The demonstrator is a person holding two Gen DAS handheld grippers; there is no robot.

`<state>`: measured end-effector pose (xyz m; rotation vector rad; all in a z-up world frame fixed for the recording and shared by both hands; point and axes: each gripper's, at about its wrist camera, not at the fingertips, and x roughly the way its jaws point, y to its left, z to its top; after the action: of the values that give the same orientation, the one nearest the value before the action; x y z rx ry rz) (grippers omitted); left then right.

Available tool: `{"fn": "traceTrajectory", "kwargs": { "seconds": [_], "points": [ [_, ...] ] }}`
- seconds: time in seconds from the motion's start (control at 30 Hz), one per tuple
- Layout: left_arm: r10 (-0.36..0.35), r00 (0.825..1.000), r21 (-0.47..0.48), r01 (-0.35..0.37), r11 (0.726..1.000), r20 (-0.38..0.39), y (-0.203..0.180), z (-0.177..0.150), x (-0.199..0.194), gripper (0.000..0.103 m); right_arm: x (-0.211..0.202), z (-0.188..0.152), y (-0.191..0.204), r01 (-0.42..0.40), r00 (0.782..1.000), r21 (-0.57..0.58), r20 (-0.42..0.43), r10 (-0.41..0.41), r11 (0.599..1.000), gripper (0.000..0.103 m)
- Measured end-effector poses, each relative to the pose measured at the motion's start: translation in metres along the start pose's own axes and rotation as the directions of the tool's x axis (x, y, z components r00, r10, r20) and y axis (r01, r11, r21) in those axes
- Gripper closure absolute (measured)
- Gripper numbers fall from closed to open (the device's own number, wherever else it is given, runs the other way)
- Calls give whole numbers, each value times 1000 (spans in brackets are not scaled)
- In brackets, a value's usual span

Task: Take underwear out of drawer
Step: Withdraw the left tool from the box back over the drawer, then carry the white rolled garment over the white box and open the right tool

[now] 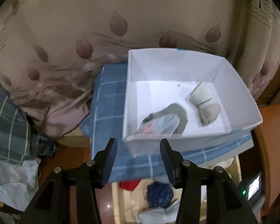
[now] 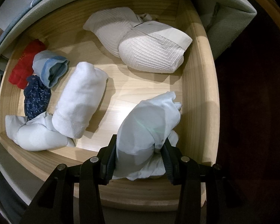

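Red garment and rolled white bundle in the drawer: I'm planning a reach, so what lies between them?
In the right wrist view, a light blue roll and a dark navy speckled piece lie between the red garment and the rolled white bundle.

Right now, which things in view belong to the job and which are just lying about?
Job:
- wooden drawer
- pale blue bundle clamped in right hand-held gripper
- white roll
- white box holding two garments
- left hand-held gripper, open, empty

Lying about:
- blue checked cloth
- leaf-print bedding
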<state>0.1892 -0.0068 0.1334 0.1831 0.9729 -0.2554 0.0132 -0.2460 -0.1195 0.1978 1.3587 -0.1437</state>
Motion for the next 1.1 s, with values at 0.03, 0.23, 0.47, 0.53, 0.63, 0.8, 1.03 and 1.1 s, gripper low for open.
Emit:
{"fn": "traceTrajectory", "kwargs": {
  "seconds": [0.03,0.23,0.47,0.53,0.63,0.8,1.03,1.1],
  "points": [
    [6,1000,-8,-6,1000,-3,4,-9,-2,54,0,0,1,1,1000,1,0,-1,1000,62],
    [36,998,-58,-39,998,-50,18,-64,2,54,1,0,6,32,999,-14,-2,-32,999,62],
    [81,993,-90,-89,992,-89,9,-129,27,54,-1,-3,16,62,998,-32,15,-62,998,62],
    [87,990,-106,-98,989,-109,5,-141,37,54,-1,-4,17,72,997,-35,22,-71,997,62],
    [93,985,-121,-111,986,-147,1,-157,52,54,-5,-6,20,91,995,-39,39,-89,995,62],
    [81,981,-162,-110,981,-176,2,-175,67,54,-19,-9,22,107,990,-45,99,-102,993,62],
    [75,986,-237,-109,965,-147,15,-184,62,54,-34,-14,18,72,985,-29,162,-66,997,62],
    [78,989,-242,-107,964,-125,15,-185,58,54,-42,-22,12,63,981,-27,183,-57,998,62]
  ]
}}
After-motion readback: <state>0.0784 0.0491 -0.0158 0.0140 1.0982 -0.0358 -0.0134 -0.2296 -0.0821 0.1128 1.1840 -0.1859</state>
